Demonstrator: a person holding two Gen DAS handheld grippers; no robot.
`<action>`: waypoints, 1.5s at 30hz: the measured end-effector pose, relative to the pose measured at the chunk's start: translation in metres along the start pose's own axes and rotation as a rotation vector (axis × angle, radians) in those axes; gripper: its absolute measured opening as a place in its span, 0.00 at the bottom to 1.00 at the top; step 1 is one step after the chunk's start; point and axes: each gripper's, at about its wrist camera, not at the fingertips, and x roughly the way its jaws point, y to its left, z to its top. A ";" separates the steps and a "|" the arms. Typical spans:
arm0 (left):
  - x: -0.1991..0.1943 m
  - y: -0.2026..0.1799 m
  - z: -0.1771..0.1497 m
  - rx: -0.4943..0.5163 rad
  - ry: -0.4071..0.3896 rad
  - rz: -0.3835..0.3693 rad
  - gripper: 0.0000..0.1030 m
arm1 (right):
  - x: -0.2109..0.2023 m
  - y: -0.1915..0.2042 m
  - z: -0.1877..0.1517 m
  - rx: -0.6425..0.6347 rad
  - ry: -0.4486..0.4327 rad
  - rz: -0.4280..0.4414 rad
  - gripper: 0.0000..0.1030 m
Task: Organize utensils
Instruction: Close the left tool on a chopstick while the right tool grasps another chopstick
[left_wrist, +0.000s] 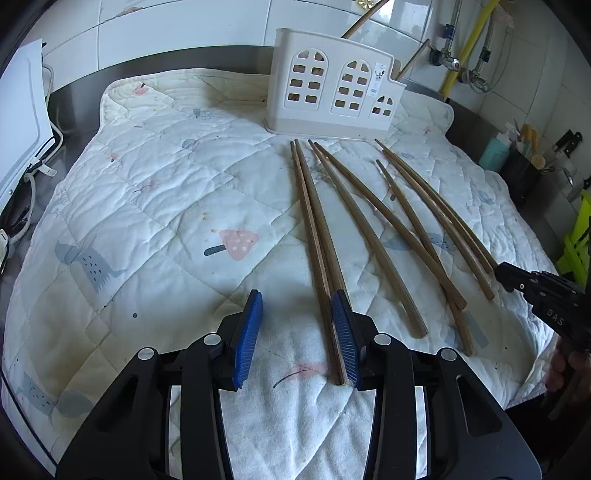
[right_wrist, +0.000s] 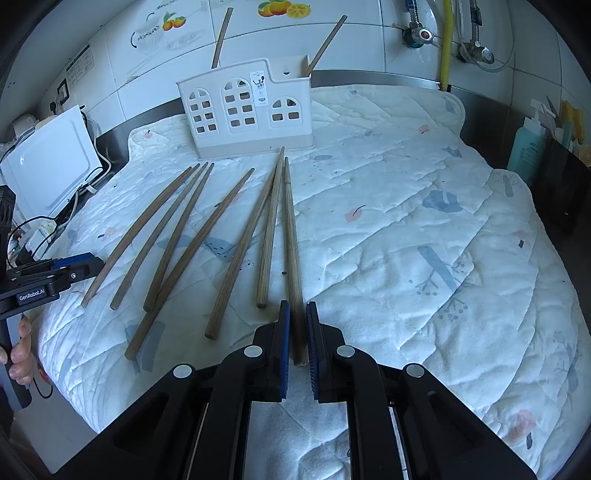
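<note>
Right gripper (right_wrist: 296, 334): blue pads are seen clamped on the near end of one wooden chopstick (right_wrist: 292, 258), the rightmost on the quilt.
Left gripper (left_wrist: 297, 339): jaws are held partly apart; a chopstick pair (left_wrist: 314, 236) lies between them against the right pad, not pinched.
Loose chopsticks (left_wrist: 406, 229): fanned across the quilted mat (left_wrist: 147, 192).
Utensil holder (left_wrist: 332, 85): white, stood at the mat's far edge, with two sticks already inside.
</note>
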 end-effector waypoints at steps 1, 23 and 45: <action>0.000 -0.002 0.000 0.005 0.000 0.005 0.38 | 0.000 0.000 0.000 0.000 0.001 0.001 0.09; 0.012 -0.019 0.003 0.082 -0.057 0.081 0.16 | 0.007 -0.002 0.003 0.012 -0.027 0.014 0.09; -0.012 0.011 0.026 -0.003 -0.112 -0.021 0.05 | -0.035 0.003 0.024 -0.007 -0.127 0.027 0.09</action>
